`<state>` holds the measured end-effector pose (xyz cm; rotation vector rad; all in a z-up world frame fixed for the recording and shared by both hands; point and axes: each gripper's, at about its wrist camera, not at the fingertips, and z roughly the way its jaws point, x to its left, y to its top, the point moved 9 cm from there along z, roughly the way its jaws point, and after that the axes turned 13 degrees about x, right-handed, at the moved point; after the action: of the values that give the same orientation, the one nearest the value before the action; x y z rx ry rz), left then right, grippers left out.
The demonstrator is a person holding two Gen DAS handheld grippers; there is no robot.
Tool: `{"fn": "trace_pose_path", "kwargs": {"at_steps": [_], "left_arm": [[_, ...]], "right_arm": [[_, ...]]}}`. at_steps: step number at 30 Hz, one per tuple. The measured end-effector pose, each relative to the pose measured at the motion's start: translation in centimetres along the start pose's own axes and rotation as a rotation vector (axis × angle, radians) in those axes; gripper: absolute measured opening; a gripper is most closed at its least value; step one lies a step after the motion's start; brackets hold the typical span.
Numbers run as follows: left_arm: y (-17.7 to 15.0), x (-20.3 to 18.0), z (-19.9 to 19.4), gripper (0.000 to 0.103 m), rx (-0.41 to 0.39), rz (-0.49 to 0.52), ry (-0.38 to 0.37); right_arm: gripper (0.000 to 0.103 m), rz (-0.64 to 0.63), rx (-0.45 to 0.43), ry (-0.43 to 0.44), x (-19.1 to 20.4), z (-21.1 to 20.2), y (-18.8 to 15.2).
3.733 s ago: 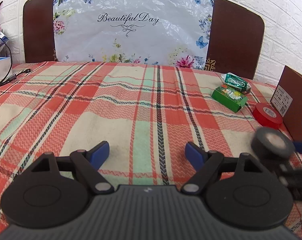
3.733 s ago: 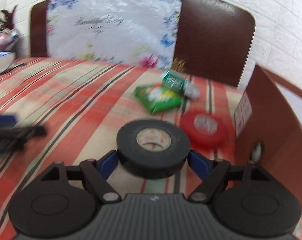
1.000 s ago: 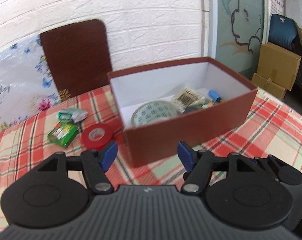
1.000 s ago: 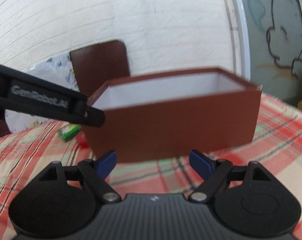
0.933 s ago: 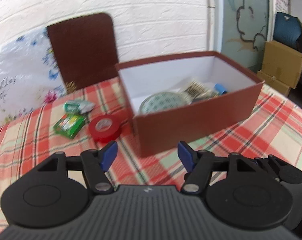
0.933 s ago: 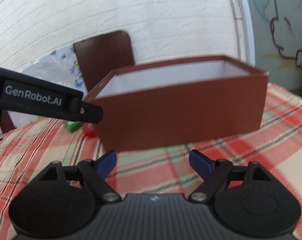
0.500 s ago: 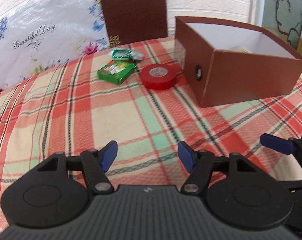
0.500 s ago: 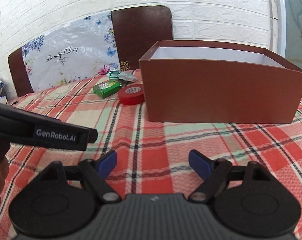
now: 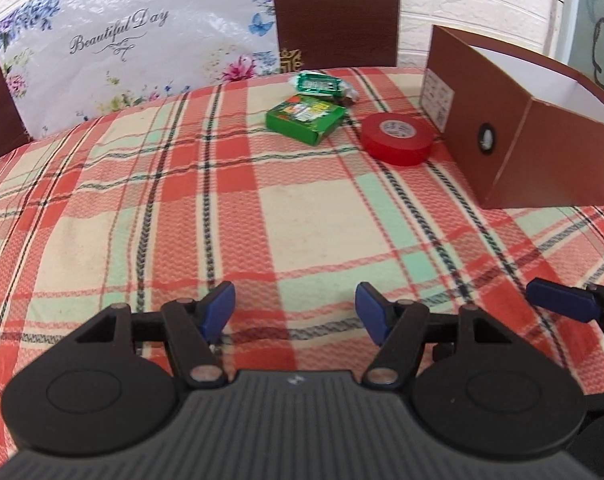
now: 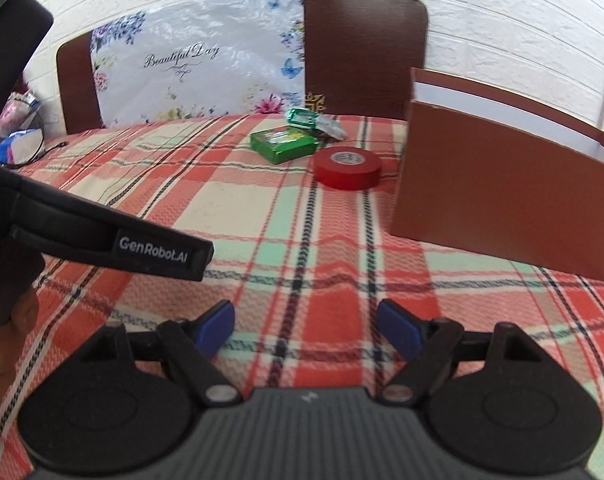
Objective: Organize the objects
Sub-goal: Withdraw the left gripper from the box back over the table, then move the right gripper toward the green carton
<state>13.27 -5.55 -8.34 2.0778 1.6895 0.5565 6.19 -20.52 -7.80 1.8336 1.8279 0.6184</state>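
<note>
On the checked cloth [image 9: 302, 208], left to right, lie a green box [image 9: 306, 119], a small green packet [image 9: 317, 83], red tape [image 9: 398, 139], then the brown box [image 9: 514, 120]. The tape looks light and stiff; grab it across its sides. Both the left claw [image 9: 294, 311] and right claw [image 10: 306, 325] gape wide, holding nothing. Nothing blocks the way.
</note>
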Motion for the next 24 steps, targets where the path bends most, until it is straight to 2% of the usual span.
{"fn": "trace_pose_path", "kwargs": {"at_steps": [6,18,24], "left_arm": [[0.1,2.3,0.7,0.07,-0.005,-0.037,0.025],[1.0,5.9,1.8,0.077,-0.063,-0.068,0.08],[1.6,9.8,2.4,0.083,-0.118,-0.12,0.153]], "right_arm": [[0.082,-0.027,0.018,0.006,1.5,1.4,1.0],[0.086,-0.054,0.014,0.004,3.4,3.6,3.4],[0.086,-0.07,0.009,0.015,4.2,4.8,4.8]]}}
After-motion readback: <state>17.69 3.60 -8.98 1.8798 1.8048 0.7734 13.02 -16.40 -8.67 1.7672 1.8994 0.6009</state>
